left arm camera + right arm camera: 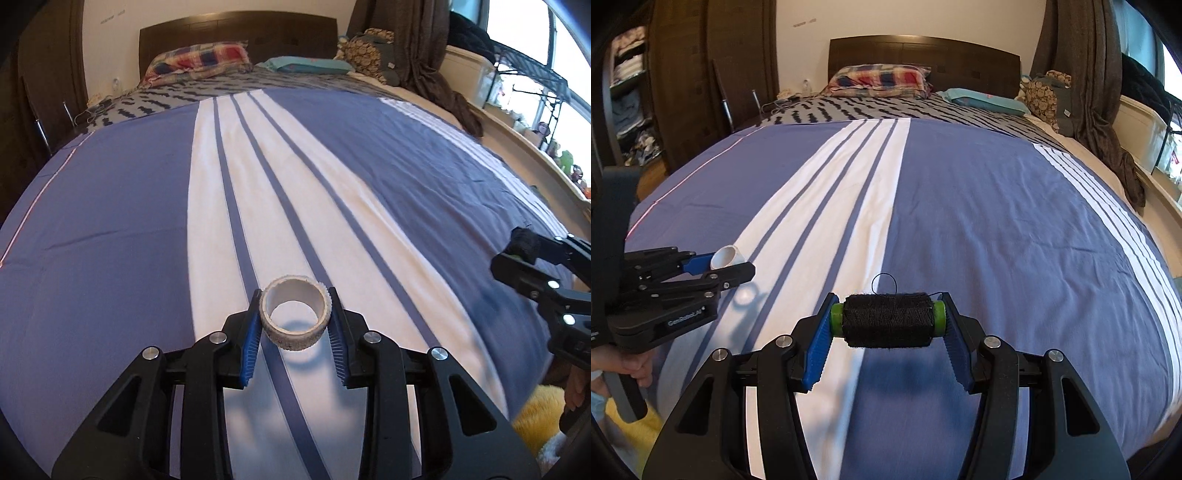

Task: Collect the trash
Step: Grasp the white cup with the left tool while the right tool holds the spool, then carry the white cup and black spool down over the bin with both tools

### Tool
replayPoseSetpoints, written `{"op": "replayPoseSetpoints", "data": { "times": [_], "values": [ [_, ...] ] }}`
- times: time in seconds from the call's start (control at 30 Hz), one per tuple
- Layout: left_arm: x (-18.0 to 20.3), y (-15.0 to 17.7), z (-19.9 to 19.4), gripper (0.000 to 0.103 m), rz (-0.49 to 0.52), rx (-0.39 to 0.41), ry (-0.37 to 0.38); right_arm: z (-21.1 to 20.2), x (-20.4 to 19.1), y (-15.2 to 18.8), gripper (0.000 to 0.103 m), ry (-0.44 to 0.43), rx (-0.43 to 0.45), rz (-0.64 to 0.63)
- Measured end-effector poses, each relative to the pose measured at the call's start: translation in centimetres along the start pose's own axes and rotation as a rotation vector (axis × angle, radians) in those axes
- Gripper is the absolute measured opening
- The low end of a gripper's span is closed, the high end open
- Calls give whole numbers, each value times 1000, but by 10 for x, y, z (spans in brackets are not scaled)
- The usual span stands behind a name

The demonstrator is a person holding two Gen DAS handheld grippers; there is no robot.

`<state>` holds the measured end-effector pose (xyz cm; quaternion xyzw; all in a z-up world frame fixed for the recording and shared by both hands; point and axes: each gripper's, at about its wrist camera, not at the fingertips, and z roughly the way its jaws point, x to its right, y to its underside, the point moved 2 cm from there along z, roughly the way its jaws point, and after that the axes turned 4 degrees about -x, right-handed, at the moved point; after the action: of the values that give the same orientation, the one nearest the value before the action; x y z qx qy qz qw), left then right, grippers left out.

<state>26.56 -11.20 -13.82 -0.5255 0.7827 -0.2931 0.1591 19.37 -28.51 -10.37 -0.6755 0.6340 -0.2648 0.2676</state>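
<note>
My left gripper (pixel 294 295) is shut on a used tape roll (pixel 294 318), a grey-white cardboard ring held between its blue pads above the bed; its shadow falls on the cover below. The same roll (pixel 727 257) and left gripper (pixel 738 263) show at the left of the right wrist view. My right gripper (pixel 888 300) is shut on a spool of black thread (pixel 888 319) with green ends, held sideways between the pads above the cover. A loose thread loop sticks up from it. The right gripper (pixel 511 246) also shows at the right edge of the left wrist view.
A blue and white striped bed cover (pixel 979 221) fills both views. Pillows (pixel 879 79) and a dark headboard (pixel 923 51) are at the far end. A wardrobe (pixel 713 74) stands at the left, brown curtains (pixel 1082 74) and a window sill at the right. Something yellow (pixel 539 417) lies low beside the bed.
</note>
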Motion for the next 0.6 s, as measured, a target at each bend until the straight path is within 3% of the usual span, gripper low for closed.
{"op": "replayPoseSetpoints", "data": {
  "times": [0.33, 0.6],
  "values": [
    [31, 50, -89, 31, 54, 96, 18, -72, -16, 52, 56, -1, 58, -4],
    [44, 103, -139, 31, 59, 139, 29, -104, -33, 84, 56, -26, 92, -9]
  ]
}}
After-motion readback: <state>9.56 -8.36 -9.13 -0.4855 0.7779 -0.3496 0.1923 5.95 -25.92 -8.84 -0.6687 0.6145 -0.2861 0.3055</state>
